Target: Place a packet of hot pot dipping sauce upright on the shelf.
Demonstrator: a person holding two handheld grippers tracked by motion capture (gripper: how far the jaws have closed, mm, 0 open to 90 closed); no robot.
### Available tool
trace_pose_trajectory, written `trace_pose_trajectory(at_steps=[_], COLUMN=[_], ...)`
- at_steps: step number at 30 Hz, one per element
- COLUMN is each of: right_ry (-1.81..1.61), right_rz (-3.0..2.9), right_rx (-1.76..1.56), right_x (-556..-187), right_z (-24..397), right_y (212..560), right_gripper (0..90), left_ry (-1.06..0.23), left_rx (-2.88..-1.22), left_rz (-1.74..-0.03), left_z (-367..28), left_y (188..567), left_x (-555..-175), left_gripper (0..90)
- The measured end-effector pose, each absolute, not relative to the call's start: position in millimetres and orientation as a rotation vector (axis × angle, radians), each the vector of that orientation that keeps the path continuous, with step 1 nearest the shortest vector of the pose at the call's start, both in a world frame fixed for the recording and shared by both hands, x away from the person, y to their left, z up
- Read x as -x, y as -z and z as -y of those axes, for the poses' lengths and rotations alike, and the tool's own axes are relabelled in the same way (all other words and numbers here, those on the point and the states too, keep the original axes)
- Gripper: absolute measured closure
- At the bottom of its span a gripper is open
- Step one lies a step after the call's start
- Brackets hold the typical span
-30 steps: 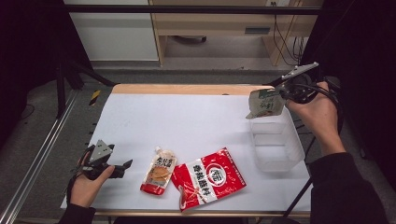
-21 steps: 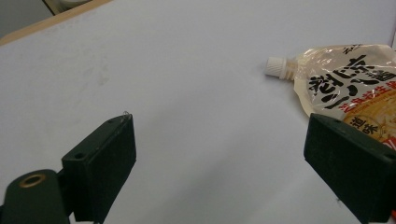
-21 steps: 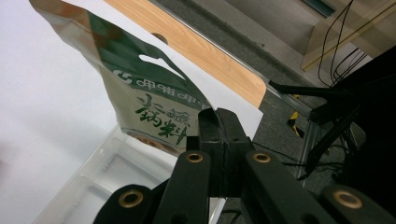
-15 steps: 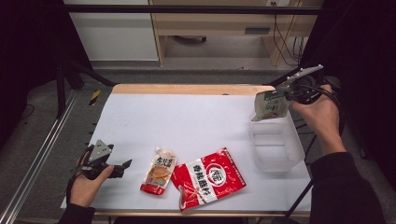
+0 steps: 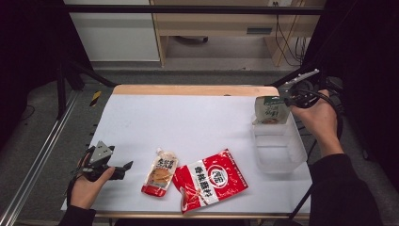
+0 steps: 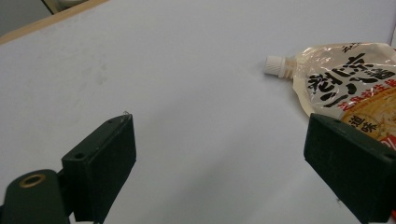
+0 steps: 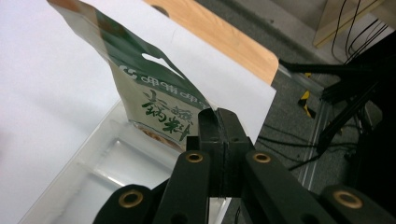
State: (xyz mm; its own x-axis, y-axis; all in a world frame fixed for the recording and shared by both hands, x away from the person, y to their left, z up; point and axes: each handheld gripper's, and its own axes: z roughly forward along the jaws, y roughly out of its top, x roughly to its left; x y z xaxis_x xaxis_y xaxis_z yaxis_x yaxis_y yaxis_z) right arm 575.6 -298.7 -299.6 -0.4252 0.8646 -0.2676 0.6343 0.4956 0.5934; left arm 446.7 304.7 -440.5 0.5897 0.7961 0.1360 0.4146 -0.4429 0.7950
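Right gripper [image 5: 288, 95] at the far right edge of the table [image 5: 188, 117], jaws pressed tight together on an edge of a green-and-beige pouch [image 5: 270, 110]; in the right gripper view the same pouch [image 7: 154, 100] hanging from the closed pads, tilted, green band with a cut-out handle hole uppermost. Pouch held in the air just over the far end of a clear plastic container [image 5: 278, 149], lower edge at or just above the rim, whether touching hard to tell. Container itself [image 7: 107, 172] standing on the white table top near the right edge. Left gripper [image 5: 123, 167] low at the near left corner of the table, jaws spread wide with nothing between them, bare white surface [image 6: 187, 116] in the gap. Just to its right, lying flat, a spouted pouch [image 5: 161, 172] with white cap [image 6: 273, 65] pointing away, and beside that, touching or overlapping it, a red packet [image 5: 211, 181] with white lettering. Both well apart from the container.
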Motion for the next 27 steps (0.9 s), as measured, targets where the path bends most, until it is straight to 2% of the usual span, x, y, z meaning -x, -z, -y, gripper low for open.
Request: trace_pose_trajectory(at_steps=[18,27], right_ry=[-0.592,-0.623], right_rz=[-2.151,-2.092], right_rx=[-1.32,-1.292], right_x=[-597.4,-607.4], right_z=[317.7,323.3], right_y=[330.6,342.3], right_gripper=[89.4,83.7], left_ry=[-0.648,-0.65], left_rx=[-2.106,-2.113], left_rz=[-0.95,-0.949], left_z=[-300.8,-300.4], left_y=[443.4,444.1], left_x=[-448.1,-448.3], left_gripper=[9.4,9.3])
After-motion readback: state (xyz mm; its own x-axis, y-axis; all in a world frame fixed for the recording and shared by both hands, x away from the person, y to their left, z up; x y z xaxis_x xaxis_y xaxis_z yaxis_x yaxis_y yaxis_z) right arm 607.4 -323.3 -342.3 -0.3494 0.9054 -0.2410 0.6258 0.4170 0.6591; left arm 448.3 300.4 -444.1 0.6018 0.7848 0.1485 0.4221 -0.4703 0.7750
